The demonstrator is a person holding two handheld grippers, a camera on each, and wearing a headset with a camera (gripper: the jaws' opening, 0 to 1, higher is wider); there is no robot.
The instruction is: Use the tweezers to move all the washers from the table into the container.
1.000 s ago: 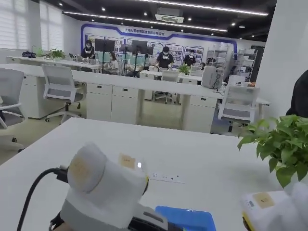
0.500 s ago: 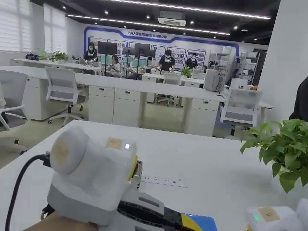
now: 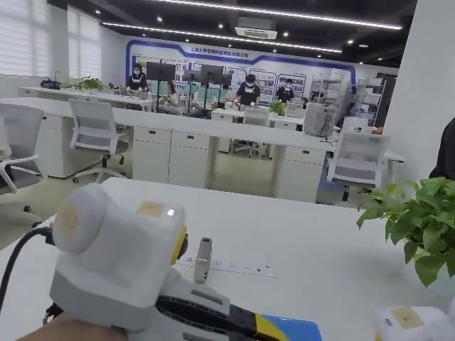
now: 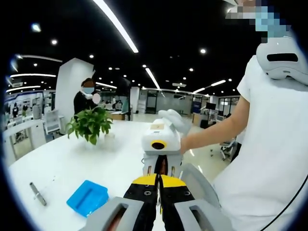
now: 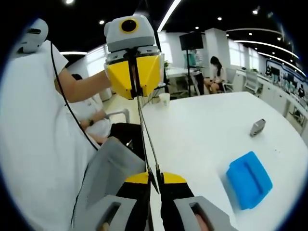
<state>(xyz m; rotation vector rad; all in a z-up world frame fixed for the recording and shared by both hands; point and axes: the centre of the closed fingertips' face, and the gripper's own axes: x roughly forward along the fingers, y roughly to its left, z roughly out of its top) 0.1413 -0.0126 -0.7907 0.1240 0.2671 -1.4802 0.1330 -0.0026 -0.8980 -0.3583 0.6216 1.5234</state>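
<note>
Thin dark tweezers [image 5: 144, 134] run between the two grippers, which face each other above the white table [image 3: 327, 249]. My right gripper [image 5: 154, 179] is shut on the near end. My left gripper [image 5: 134, 72] is shut on the far end with its yellow jaws. In the left gripper view my left gripper [image 4: 159, 182] is shut, and the right gripper [image 4: 161, 163] faces it closely. The blue container [image 5: 249, 179] [image 4: 87, 197] [image 3: 298, 330] lies on the table. A faint row of tiny items [image 3: 234, 265] beside it is too small to identify.
A small metal block [image 3: 202, 259] [image 5: 257, 127] [image 4: 37, 193] stands on the table beyond the container. A potted plant [image 3: 419, 220] [image 4: 89, 124] sits at the table's right. A person in white [image 4: 269, 144] holds the grippers. Desks, chairs and people fill the room behind.
The head camera has shifted. In its view my left gripper has slid left and lower, uncovering the metal block, and the right gripper has sunk toward the bottom right corner.
</note>
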